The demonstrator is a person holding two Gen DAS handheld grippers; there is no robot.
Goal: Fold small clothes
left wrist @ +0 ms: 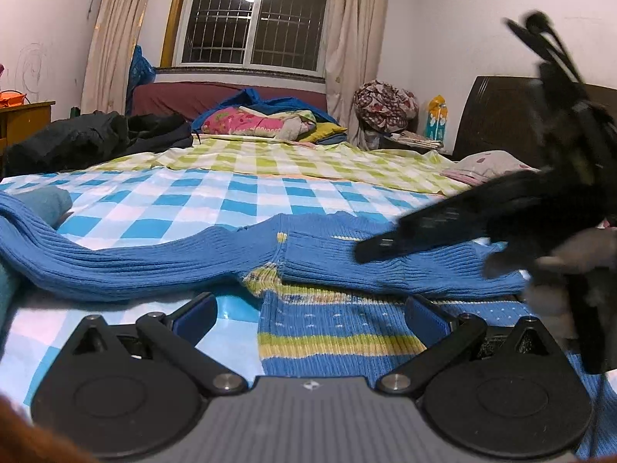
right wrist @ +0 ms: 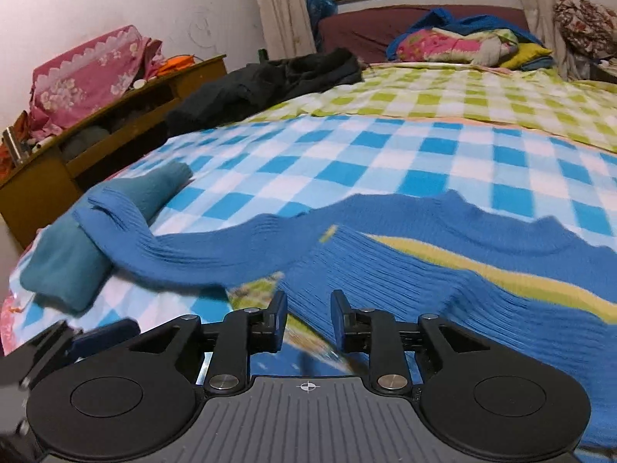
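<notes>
A small blue knit sweater [left wrist: 339, 332] with yellow-green stripes lies flat on the checked bedsheet [left wrist: 216, 208]. One long sleeve [left wrist: 115, 266] stretches left; the other [left wrist: 405, 266] is folded across the body. My left gripper [left wrist: 308, 314] is open wide, low over the sweater's hem. My right gripper [right wrist: 308, 318] is partly open, empty, just above the sweater body [right wrist: 443, 281]; it shows blurred in the left wrist view [left wrist: 482, 223]. The left sleeve [right wrist: 185, 254] ends on a folded teal garment [right wrist: 69, 262].
A black jacket [left wrist: 88, 139] lies at the far left of the bed. Piled bedding [left wrist: 266, 119] sits at the back by the window. A wooden shelf [right wrist: 96, 146] stands left of the bed; a dark headboard [left wrist: 501, 115] stands on the right.
</notes>
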